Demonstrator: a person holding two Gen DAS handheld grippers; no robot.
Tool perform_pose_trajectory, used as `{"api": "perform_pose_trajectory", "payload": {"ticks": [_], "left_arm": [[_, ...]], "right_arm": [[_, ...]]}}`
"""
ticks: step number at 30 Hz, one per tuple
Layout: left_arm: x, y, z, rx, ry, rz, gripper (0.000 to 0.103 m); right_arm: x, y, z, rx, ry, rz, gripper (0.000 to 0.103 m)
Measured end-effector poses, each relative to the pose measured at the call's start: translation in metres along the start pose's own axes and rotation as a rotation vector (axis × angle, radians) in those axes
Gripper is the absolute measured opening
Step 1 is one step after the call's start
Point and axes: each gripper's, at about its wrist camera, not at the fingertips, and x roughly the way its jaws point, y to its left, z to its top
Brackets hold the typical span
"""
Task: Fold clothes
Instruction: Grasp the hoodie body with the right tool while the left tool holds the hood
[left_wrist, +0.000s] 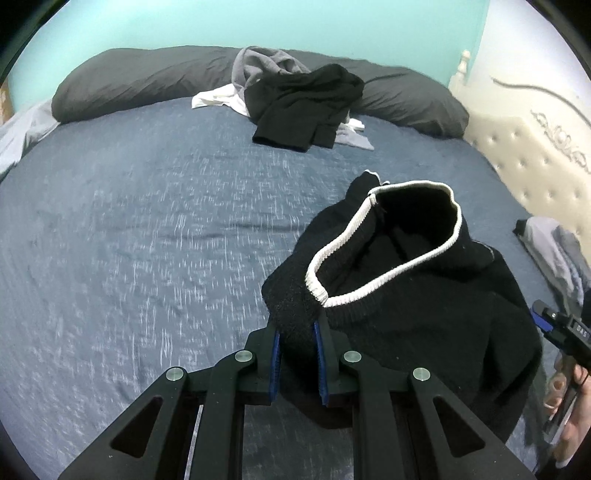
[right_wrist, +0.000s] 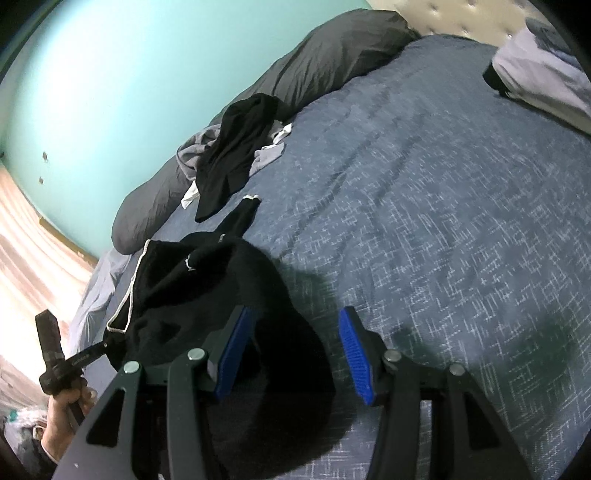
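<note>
A black sweater with a white-trimmed collar (left_wrist: 417, 280) hangs lifted above the blue bedspread (left_wrist: 147, 229). My left gripper (left_wrist: 297, 332) is shut on its shoulder, just left of the collar. In the right wrist view the same sweater (right_wrist: 207, 295) droops in a bunch at the left, one sleeve trailing on the bed. My right gripper (right_wrist: 295, 350) is open, its blue pads wide apart; the sweater's edge lies against the left pad (right_wrist: 232, 354), with nothing pinched. The left gripper also shows in the right wrist view (right_wrist: 55, 358), held by a hand.
A pile of black, grey and white clothes (left_wrist: 295, 99) lies at the far side against dark grey pillows (left_wrist: 147, 81). A cream tufted headboard (left_wrist: 535, 158) stands at the right. Folded light clothes (right_wrist: 543, 77) sit near it. A teal wall lies behind; wooden floor (right_wrist: 33, 251) beside the bed.
</note>
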Motion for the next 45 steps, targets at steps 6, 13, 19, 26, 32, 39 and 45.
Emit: {"api": "perform_pose_trajectory", "payload": {"ticks": [6, 13, 19, 26, 32, 39, 45], "left_arm": [[-0.002, 0.006, -0.019, -0.044, -0.038, -0.055, 0.017], [0.001, 0.017, -0.030, -0.084, -0.056, -0.106, 0.017], [0.002, 0.021, -0.031, -0.107, -0.054, -0.134, 0.017], [0.000, 0.022, -0.032, -0.112, -0.048, -0.139, 0.019], [-0.002, 0.023, -0.030, -0.124, -0.036, -0.108, 0.031], [-0.031, 0.022, -0.024, -0.127, -0.083, -0.063, 0.056], [-0.032, 0.006, -0.024, -0.103, -0.070, -0.118, 0.058]], "right_arm": [[0.000, 0.017, 0.009, -0.052, 0.006, -0.012, 0.051], [0.028, 0.056, 0.047, -0.188, 0.073, -0.041, 0.051], [0.067, 0.091, 0.065, -0.305, 0.159, -0.060, 0.057], [0.101, 0.099, 0.058, -0.324, 0.235, -0.079, 0.061], [0.107, 0.104, 0.045, -0.346, 0.251, -0.087, 0.052], [0.107, 0.113, 0.030, -0.384, 0.265, -0.068, 0.025], [0.106, 0.118, 0.022, -0.378, 0.272, -0.035, 0.015]]}}
